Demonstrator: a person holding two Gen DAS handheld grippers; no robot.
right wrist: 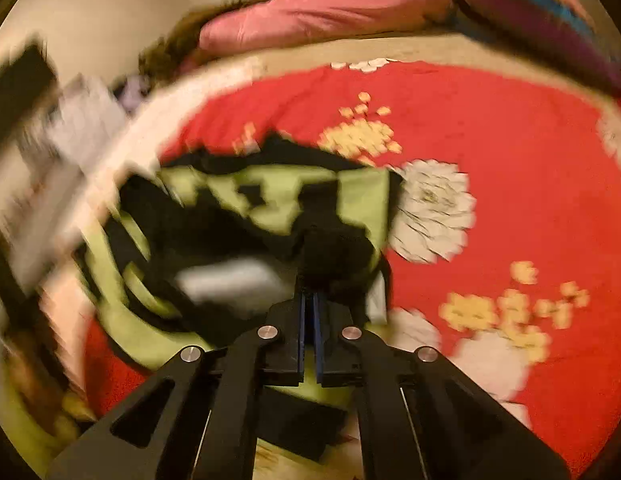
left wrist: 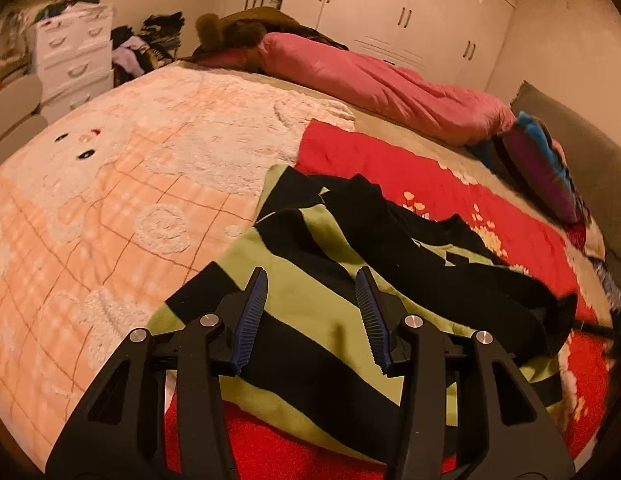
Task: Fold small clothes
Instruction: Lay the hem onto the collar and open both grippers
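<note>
green and black stripes mark the small garment [left wrist: 310,304], a soft knit top lying rumpled on a red floral blanket [left wrist: 422,184] spread over the bed [left wrist: 390,124]. beside it lies a peach fleece blanket [left wrist: 110,184] with a white cartoon figure.

the left hand-held gripper [left wrist: 312,280] hovers just over the garment's striped body, its blue ribbed fingers [left wrist: 254,312] spread wide and released, holding nothing.

the right hand-held gripper [right wrist: 309,300] is clenched, its blue pads pressed together on a bunch of the garment's black fabric [right wrist: 334,252]. this view is heavily blurred, so which edge or sleeve it pinches cannot be told.

the step in hand looks like drawing one part of the top across to make a fold. to do it well, the left gripper should probably pin or take a matching edge, so the cloth stays flat and the fold line runs straight rather than dragging the whole piece.

no brand, label or readable writing shows anywhere.
</note>
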